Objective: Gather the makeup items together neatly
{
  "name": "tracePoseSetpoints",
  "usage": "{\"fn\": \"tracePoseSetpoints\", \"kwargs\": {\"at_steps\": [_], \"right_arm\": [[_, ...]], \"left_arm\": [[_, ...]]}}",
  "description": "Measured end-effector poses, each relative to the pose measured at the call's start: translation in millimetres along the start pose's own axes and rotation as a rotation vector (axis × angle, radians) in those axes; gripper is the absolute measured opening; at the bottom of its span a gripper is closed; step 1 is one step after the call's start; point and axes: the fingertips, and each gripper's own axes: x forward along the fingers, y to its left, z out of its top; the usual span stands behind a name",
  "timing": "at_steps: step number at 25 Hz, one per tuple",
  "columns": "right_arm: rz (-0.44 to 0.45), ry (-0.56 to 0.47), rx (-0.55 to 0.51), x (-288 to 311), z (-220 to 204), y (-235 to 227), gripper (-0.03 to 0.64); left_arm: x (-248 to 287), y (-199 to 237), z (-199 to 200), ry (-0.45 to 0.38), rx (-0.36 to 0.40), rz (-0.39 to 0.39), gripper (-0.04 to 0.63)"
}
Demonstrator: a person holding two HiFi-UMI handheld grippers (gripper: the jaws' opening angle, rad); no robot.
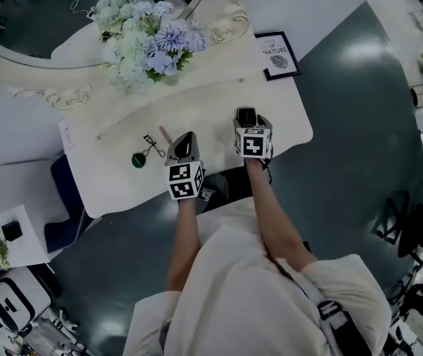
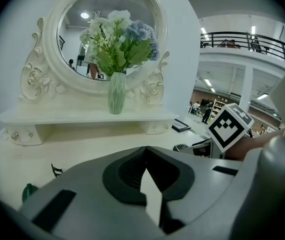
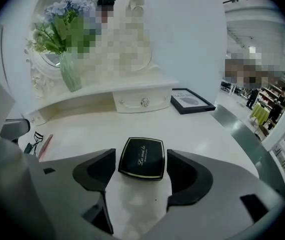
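A black compact [image 3: 142, 158] with gold lettering lies flat on the white dressing table [image 3: 202, 134]. It sits between the jaws of my right gripper [image 3: 141, 176], which is open, with a gap on both sides of the compact. From the head view, the right gripper [image 1: 246, 119] is right of the table's middle. My left gripper [image 1: 188, 138] is shut and holds nothing; its pads [image 2: 132, 170] meet at the tip. Left of it lie a pink stick [image 1: 164, 133], a black eyelash curler [image 1: 151, 145] and a small round green item [image 1: 138, 160].
At the back stand an oval mirror [image 2: 77, 39], a vase of blue and white flowers [image 1: 146, 44] and a raised shelf with a small drawer [image 3: 137, 102]. A black framed picture [image 1: 277, 55] lies at the back right. The table's front edge [image 1: 219, 170] is just before the person.
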Motion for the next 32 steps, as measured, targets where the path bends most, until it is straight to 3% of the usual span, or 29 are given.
{"fn": "tracePoseSetpoints", "kwargs": {"at_steps": [8, 17, 32], "right_arm": [[0.016, 0.046, -0.008, 18, -4, -1, 0.313], [0.040, 0.032, -0.016, 18, 0, 4, 0.314], [0.185, 0.010, -0.162, 19, 7, 99, 0.316]], "left_arm": [[11, 1, 0, 0.010, -0.012, 0.008, 0.014], [3, 14, -8, 0.015, -0.030, 0.043, 0.014], [-50, 64, -19, -0.034, -0.089, 0.175, 0.015]]}}
